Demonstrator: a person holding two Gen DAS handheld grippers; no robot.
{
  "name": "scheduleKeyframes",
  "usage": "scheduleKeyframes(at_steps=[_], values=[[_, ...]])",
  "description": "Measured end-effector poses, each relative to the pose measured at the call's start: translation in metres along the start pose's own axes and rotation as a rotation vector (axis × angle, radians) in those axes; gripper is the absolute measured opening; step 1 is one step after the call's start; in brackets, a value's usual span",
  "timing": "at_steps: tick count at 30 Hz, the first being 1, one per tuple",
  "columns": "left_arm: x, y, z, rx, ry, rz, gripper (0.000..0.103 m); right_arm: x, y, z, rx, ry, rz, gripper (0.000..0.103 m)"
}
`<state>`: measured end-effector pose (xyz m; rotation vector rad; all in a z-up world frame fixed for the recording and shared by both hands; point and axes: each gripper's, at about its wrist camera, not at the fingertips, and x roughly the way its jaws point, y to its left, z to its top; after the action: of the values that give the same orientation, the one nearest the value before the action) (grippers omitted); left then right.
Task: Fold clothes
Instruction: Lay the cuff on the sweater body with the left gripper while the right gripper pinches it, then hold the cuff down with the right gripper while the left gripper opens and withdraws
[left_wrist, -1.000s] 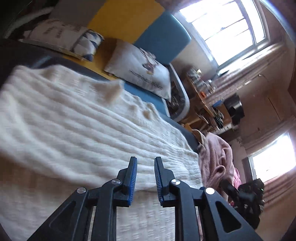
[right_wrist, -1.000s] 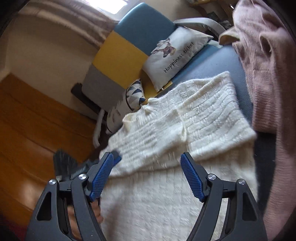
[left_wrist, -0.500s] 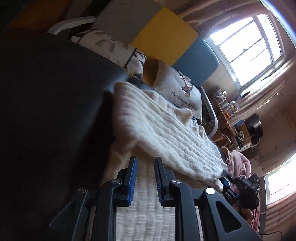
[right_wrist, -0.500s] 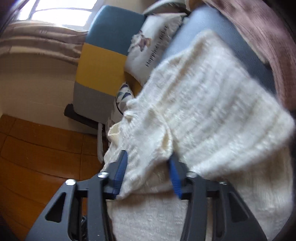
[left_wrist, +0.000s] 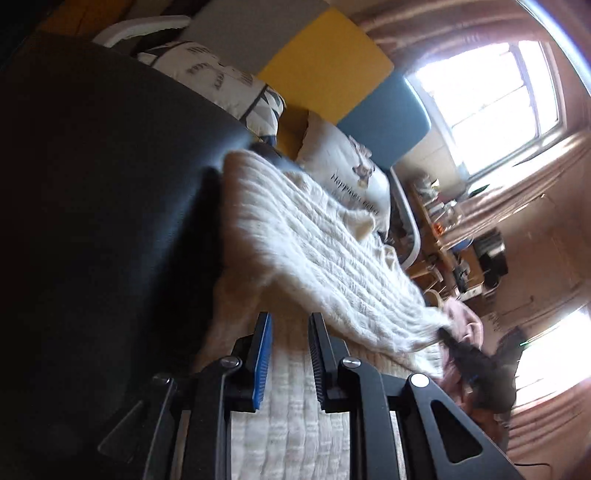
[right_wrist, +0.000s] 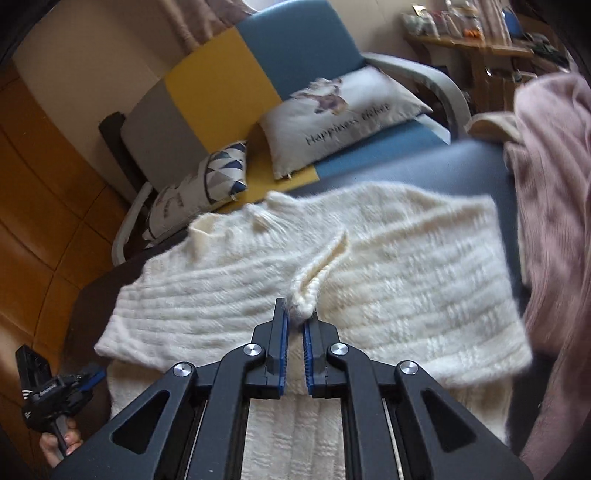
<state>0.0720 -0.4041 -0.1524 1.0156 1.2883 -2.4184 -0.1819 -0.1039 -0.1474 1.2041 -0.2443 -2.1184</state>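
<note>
So on my right wrist feed, the right gripper (right_wrist: 294, 325) sits bottom center with its jaws pinched onto a bunched ridge of the cream knit sweater (right_wrist: 406, 273). The pinched bit is a thick rolled fold that runs up and to the right from the fingertips, toward the middle of the frame. The sweater itself is spread across a dark blue-grey cushion (right_wrist: 472, 162), filling most of the middle of the picture, with one layer folded over another layer that shows under the gripper at the bottom. The fabric looks a bit motion-blurred along its right edge.

A pink knit garment (right_wrist: 554, 184) is piled along the right side, just beside the sweater. Upper center there's a white pillow with script lettering (right_wrist: 343, 110), and a triangle-pattern pillow (right_wrist: 221, 173) to its left, both against the grey, yellow and blue sofa back (right_wrist: 221, 74).

On the left wrist feed, the left gripper (left_wrist: 290, 325) is bottom center, jaws narrowly parted with cream knit showing in the gap; I honestly can't tell if they're gripping anything. It sits over the sweater's (left_wrist: 332, 251) lower layer, with the folded upper layer stretching diagonally from upper left toward right of center. In the lower left corner of the right feed I can see that left gripper (right_wrist: 55, 391) at the sweater's left edge.
</note>
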Motion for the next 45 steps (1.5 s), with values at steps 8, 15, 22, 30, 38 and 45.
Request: scheduleKeyframes(at_steps=[8, 15, 22, 30, 38, 45], values=[[0.035, -0.012, 0.017, 0.075, 0.012, 0.107, 0.019, -0.032, 0.035, 0.040, -0.075, -0.083, 0.064, 0.007], [0.020, -0.031, 0.002, 0.227, -0.015, 0.066, 0.019, -0.064, 0.049, 0.058, -0.092, -0.166, 0.139, 0.007], [0.027, -0.032, 0.005, 0.242, 0.033, 0.025, 0.019, -0.067, 0.071, 0.073, -0.132, -0.169, 0.173, 0.007], [0.029, -0.008, 0.020, 0.111, -0.035, 0.077, 0.019, -0.081, 0.102, 0.092, -0.192, -0.203, 0.189, 0.007], [0.010, 0.025, 0.022, -0.044, -0.168, 0.052, 0.018, -0.085, 0.107, 0.082, -0.203, -0.195, 0.202, 0.007], [0.013, 0.046, 0.017, -0.095, -0.184, 0.089, 0.013, -0.058, 0.074, 0.047, -0.138, -0.127, 0.111, 0.007]])
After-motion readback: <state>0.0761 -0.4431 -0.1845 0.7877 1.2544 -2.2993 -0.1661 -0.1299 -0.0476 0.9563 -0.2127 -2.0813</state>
